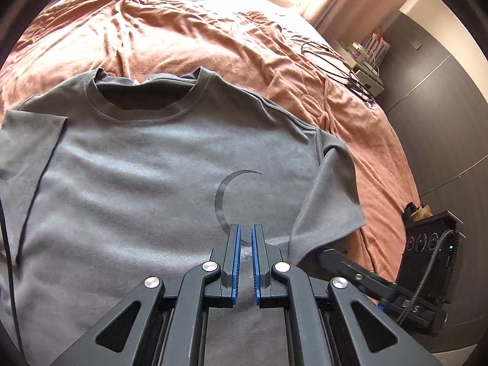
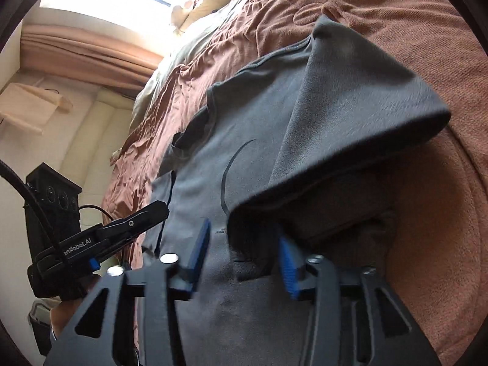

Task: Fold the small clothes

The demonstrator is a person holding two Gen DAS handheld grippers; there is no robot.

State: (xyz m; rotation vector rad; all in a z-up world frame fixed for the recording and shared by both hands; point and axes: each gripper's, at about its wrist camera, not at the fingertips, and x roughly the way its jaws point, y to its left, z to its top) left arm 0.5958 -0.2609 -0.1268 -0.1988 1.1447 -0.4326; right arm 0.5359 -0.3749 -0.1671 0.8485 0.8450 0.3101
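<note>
Grey tee (image 1: pixel 146 164) lies flat on brown bedspread (image 1: pixel 189 36), right sleeve edge lifted. Left gripper (image 1: pixel 246 238) pressed together, empty above chest; right gripper (image 2: pixel 244 244) spread, sleeve hem between. Bare bedspread beyond collar.

T-shirt (image 1: pixel 137 183) flat on bedspread (image 1: pixel 183 30)

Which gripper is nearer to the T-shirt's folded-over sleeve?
Right. The right gripper has its open jaws right at the folded-over sleeve; the left gripper, shut, hovers over the T-shirt middle, beside it.
</note>
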